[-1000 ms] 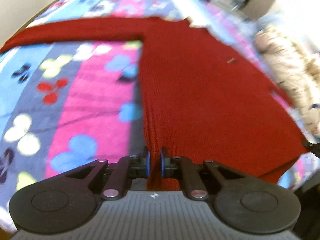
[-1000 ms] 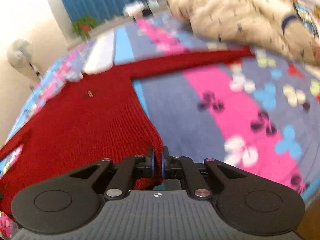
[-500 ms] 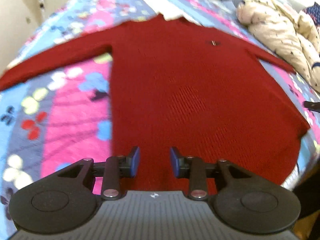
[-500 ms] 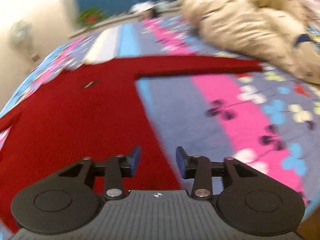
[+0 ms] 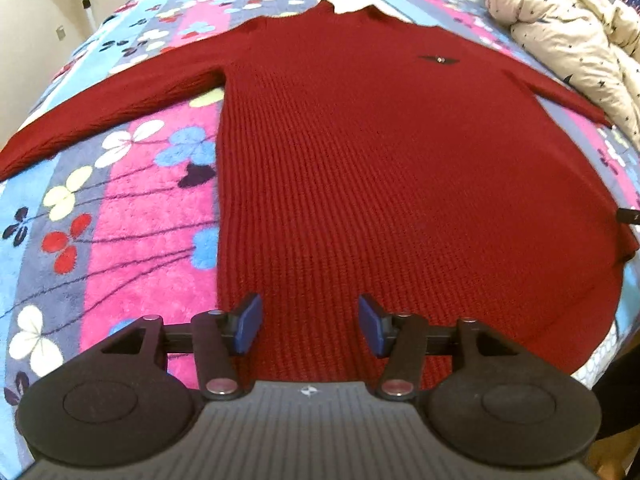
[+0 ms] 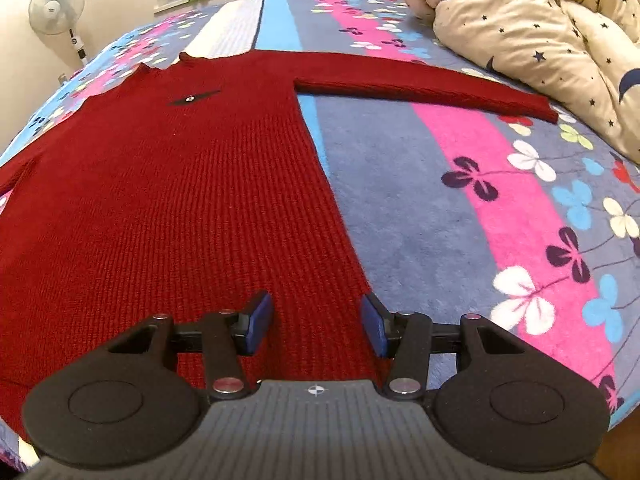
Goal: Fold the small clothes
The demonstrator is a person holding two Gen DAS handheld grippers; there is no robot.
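Sweater [image 5: 380,168] hem released: your left gripper [image 5: 310,324] and right gripper [image 6: 316,326] jaws just opened, empty. Garment lies flat; begin sleeve fold.

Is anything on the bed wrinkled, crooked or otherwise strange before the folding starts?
Nothing stands out. The red knit sweater lies flat and smooth on the flowered blanket, both sleeves spread straight out to the sides. The star-print quilt is bunched up beside the right sleeve's cuff, clear of the sweater.
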